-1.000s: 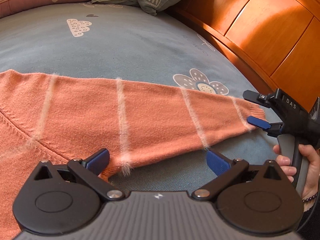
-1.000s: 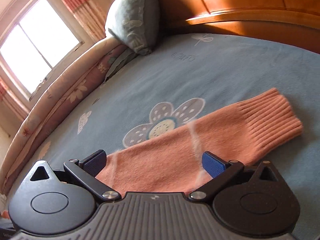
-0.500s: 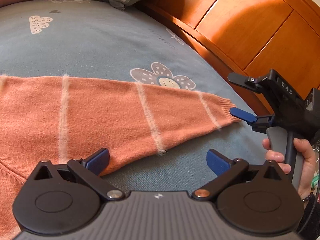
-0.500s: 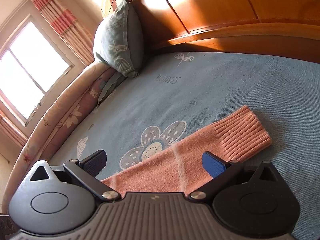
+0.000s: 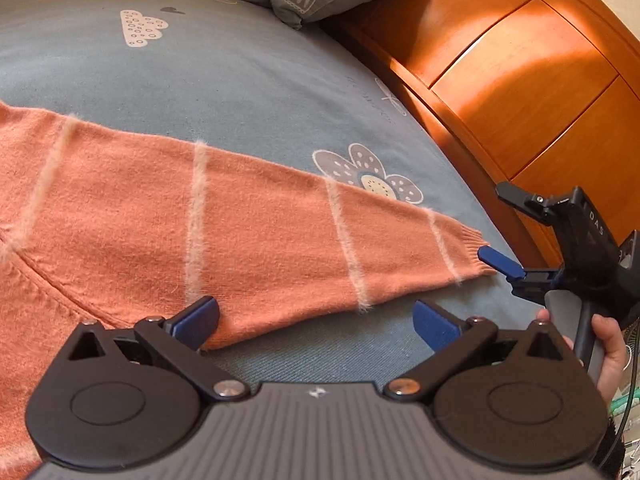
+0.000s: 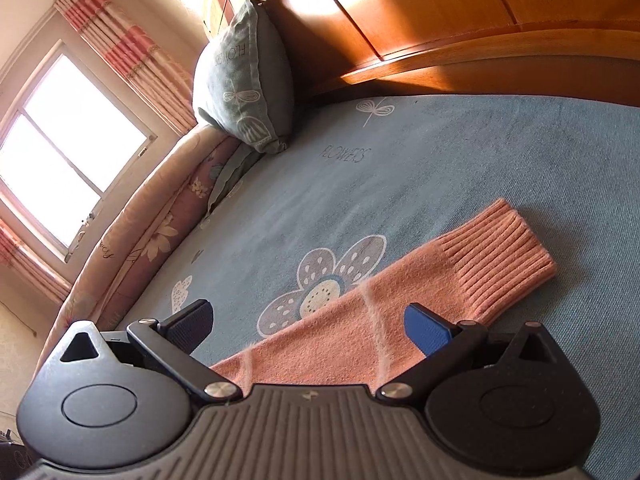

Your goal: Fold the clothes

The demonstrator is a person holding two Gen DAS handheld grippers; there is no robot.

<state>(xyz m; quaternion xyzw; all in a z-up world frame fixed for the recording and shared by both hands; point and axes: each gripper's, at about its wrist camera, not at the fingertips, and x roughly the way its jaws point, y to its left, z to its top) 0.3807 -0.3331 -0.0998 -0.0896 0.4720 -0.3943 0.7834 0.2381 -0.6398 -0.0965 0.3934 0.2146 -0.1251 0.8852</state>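
Fuzzy orange knit sweater with pale stripes (image 5: 248, 220): soft, light, floppy. Ribbed cuff (image 6: 500, 256) is best pinched. Left gripper (image 5: 316, 320) and right gripper (image 6: 308, 324) are both spread apart, nothing held.

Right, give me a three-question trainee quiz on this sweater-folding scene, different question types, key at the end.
1. True or false: the right gripper is shut on the sleeve cuff.
2. Multiple choice: the orange sweater lies on A) a wooden floor, B) a blue bedsheet with flower prints, C) a white table.
3. Fill in: the stripes across the sleeve are pale and run ____ its length.

Key
1. False: both its jaws stand apart, near the cuff. The left gripper is open too.
2. B
3. across
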